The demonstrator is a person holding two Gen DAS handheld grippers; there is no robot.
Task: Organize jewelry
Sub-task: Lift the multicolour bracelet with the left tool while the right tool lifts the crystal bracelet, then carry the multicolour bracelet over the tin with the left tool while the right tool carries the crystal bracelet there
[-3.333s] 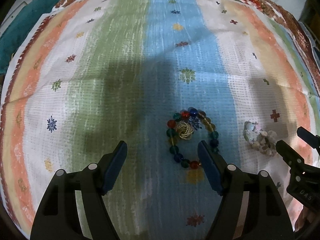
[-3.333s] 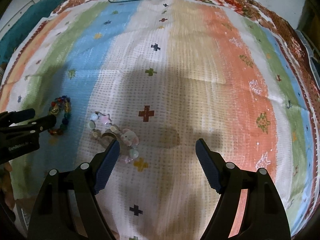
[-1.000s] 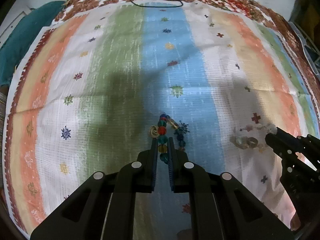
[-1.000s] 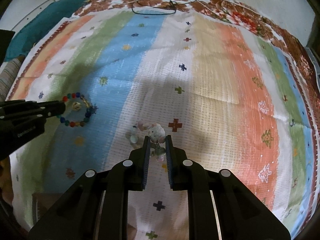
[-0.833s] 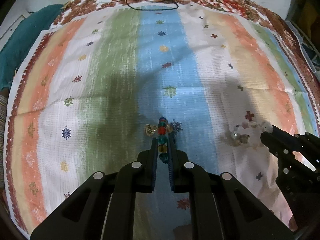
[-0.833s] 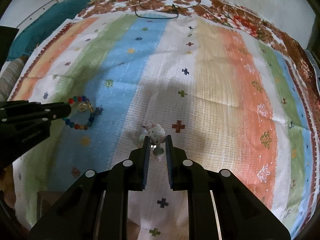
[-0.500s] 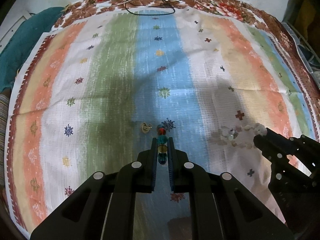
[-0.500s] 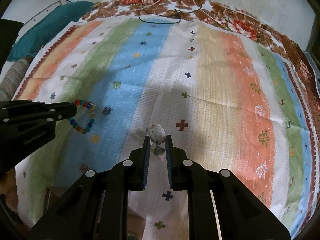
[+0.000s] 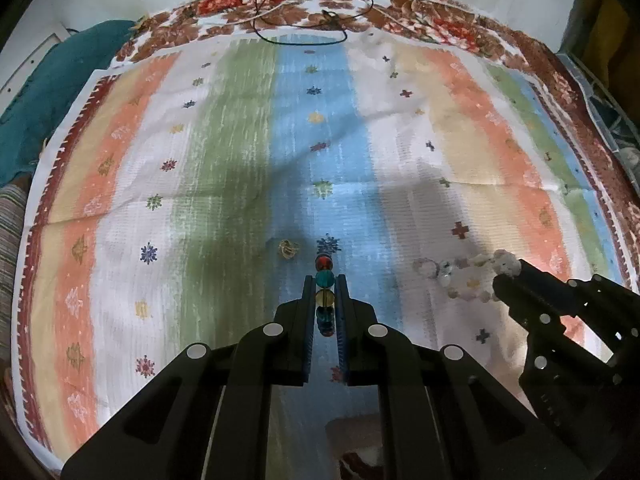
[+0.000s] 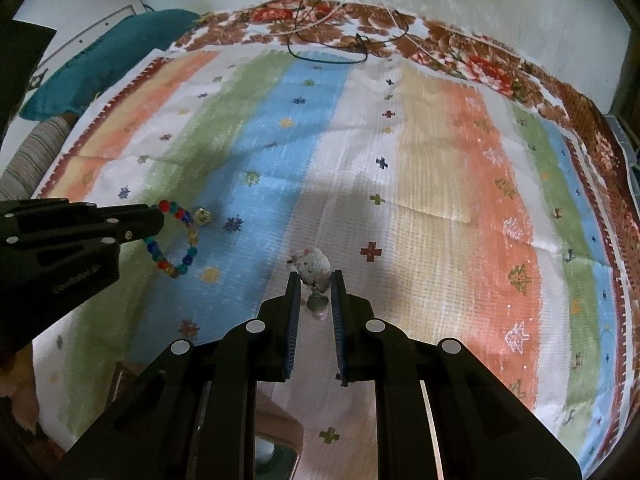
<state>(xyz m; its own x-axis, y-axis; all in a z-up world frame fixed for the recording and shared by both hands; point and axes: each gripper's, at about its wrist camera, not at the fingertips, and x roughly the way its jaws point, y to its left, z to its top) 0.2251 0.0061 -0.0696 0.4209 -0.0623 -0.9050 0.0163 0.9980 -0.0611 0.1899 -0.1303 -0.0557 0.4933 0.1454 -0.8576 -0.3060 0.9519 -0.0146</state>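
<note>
My left gripper [image 9: 324, 280] is shut on a bracelet of coloured glass beads [image 9: 324, 278] and holds it above the striped cloth. The bracelet hangs as a loop in the right wrist view [image 10: 176, 240]. A small gold ring [image 9: 288, 249] lies on the cloth just left of the bracelet. My right gripper [image 10: 315, 276] is shut on a pale pink-and-white bead bracelet with a fuzzy charm [image 10: 312, 266]. In the left wrist view that bracelet [image 9: 460, 276] dangles from the right gripper [image 9: 506, 276].
A striped cloth [image 9: 224, 168] with small motifs covers a bed. Black and white cords [image 9: 304, 20] lie at its far edge by the wall. A teal pillow [image 10: 104, 64] lies at the far left. A box edge [image 10: 276, 440] shows below the gripper.
Both grippers have lifted and pulled back with their bracelets. The gold ring has slipped free of the coloured bracelet and stays on the cloth. Earlier both grippers were open over the lying jewelry.
</note>
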